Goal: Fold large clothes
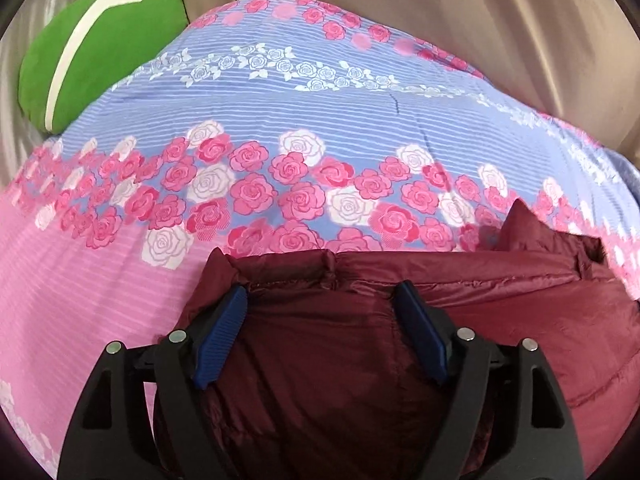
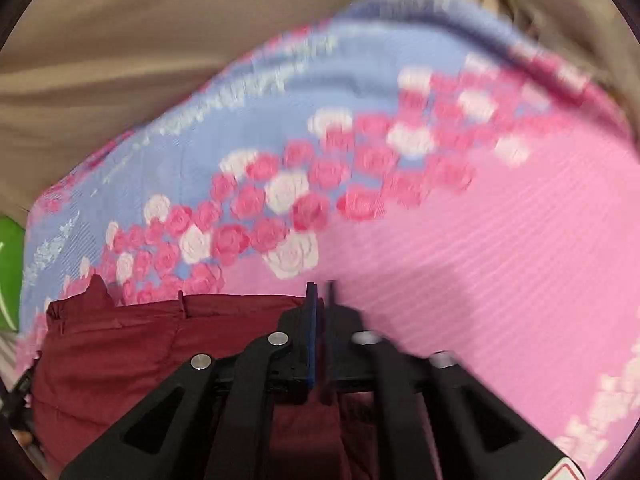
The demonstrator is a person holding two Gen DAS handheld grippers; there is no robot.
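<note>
A dark red padded jacket (image 1: 360, 320) lies on a bed covered by a pink and blue rose-print sheet (image 1: 280, 120). My left gripper (image 1: 322, 298) is open, its blue pads (image 1: 220, 332) spread over the jacket's upper edge, close above the fabric. In the right wrist view the jacket (image 2: 132, 352) lies at lower left. My right gripper (image 2: 320, 300) is shut at the jacket's right edge; whether cloth is pinched between the pads is hidden. This view is blurred by motion.
A green cushion (image 1: 92, 52) with a white stripe sits at the bed's far left corner. Beige curtain fabric (image 1: 480, 20) hangs behind the bed. The sheet (image 2: 500, 260) stretches right of the jacket.
</note>
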